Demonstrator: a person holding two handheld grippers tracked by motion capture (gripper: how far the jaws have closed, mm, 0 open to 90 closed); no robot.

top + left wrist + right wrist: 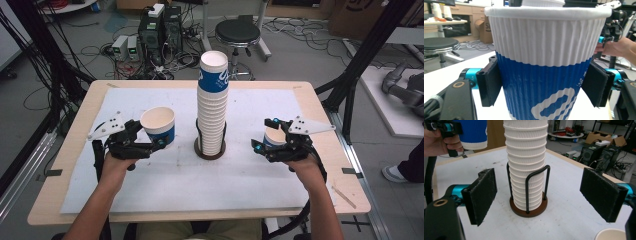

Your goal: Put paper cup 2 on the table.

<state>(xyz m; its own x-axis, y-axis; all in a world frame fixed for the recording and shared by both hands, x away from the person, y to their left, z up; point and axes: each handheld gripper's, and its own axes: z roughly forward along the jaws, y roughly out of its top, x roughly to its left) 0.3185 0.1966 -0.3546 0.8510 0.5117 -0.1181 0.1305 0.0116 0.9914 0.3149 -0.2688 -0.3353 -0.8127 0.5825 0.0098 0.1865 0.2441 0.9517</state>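
Holding a blue and white paper cup [159, 125] upright, the left tongs [150, 140] squeeze it from both sides, with the pads on the blue part. This cup is lifted over the left half of the counter [70, 150], near the middle of that side. The right tongs [270, 141] stand wide open with nothing between the pads. They point across the counter at the tall stack of cups [213, 100]. A second small cup [274, 136] stands just beside the right tongs, on the right half of the counter. The tall stack stands in a black wire holder with a round brown base [210, 152], in the middle of the counter, between both tongs.
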